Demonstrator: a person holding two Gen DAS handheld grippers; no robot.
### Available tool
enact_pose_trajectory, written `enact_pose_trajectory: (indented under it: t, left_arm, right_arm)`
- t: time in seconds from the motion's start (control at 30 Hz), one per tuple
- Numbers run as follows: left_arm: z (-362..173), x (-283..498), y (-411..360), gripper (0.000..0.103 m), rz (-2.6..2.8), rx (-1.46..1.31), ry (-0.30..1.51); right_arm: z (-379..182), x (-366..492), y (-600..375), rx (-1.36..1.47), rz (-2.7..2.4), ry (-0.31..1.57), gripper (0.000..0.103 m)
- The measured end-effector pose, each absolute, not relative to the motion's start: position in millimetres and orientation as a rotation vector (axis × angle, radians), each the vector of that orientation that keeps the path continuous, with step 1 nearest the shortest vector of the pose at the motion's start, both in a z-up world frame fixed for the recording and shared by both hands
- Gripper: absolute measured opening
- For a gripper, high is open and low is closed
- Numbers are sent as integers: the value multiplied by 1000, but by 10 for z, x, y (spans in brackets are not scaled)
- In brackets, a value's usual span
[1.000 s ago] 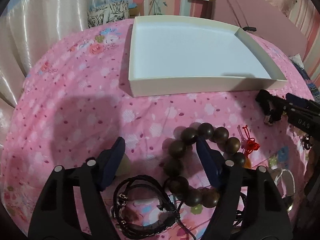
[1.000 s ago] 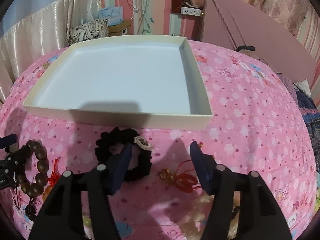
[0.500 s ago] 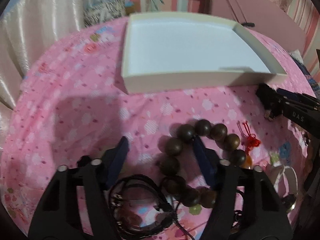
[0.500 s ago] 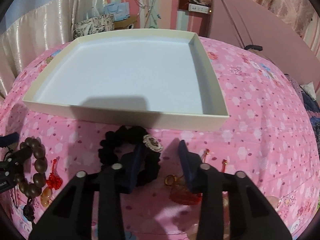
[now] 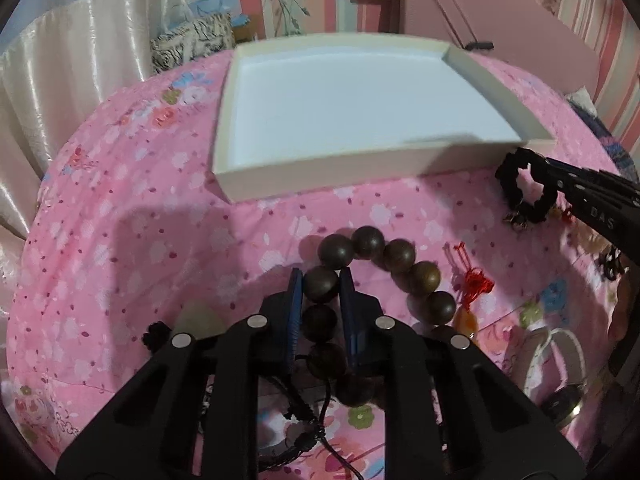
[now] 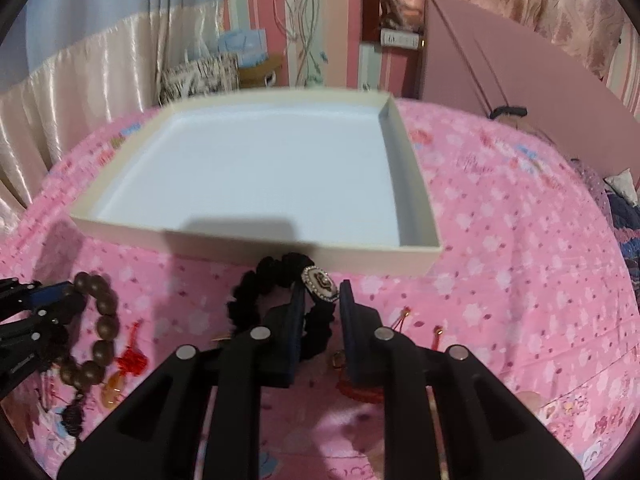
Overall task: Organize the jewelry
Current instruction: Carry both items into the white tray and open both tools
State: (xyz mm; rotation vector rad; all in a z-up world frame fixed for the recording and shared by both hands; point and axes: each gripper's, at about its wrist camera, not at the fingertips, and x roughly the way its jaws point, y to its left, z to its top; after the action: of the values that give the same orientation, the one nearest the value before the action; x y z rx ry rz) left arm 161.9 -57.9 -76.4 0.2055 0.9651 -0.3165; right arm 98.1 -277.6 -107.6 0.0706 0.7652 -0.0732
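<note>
Left gripper (image 5: 321,280) fingers clamped on one bead of dark brown wooden bead bracelet (image 5: 394,256), lower centre of frame. Right gripper (image 6: 321,294) fingers clamped on black fabric scrunchie with oval brooch (image 6: 256,280), lower centre, just before shallow cream cardboard tray (image 6: 412,184) on pink floral bedspread (image 6: 520,240).

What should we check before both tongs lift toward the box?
1. Left tongs closed on the wooden bead bracelet: ok, one bead sits between the fingers.
2. Right tongs closed on the black scrunchie: ok, band pinched just below its oval charm.
3. Open white box free to receive: ok, nothing visible inside.
4. Bracelet free of the black cords under the left tongs: cannot tell, they overlap.
5. Red knot charm attached to the bracelet: cannot tell.
6. Tongs clear of each other: ok, they are apart.
</note>
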Motion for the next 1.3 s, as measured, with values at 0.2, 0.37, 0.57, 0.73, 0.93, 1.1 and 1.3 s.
enact_pose_trajectory:
  t: [0.2, 0.37, 0.57, 0.73, 0.93, 1.1, 1.3]
  left_arm:
    - [-349, 1422, -559, 17, -357, 173, 842]
    - [22, 1428, -550, 17, -369, 145, 756]
    - [265, 1887, -489, 17, -399, 49, 775]
    - [315, 2110, -539, 17, -399, 72, 758]
    - [11, 2466, -561, 17, -334, 76, 791]
    - [-303, 2663, -508, 17, -311, 58, 837]
    - [-486, 2731, -562, 17, -287, 91, 867]
  right_arm:
    - [-830, 858, -2783, 79, -49, 676, 17]
    - [-604, 854, -2801, 94, -46, 616, 17]
    - [-411, 1030, -2859, 106, -63, 589, 17]
    - [-426, 1208, -2957, 115, -90, 593, 17]
    - [-701, 1374, -3175, 165, -116, 637, 17]
    - [-851, 1462, -3259, 190, -114, 672, 17]
    - [-952, 1566, -3192, 124, -152, 711, 18]
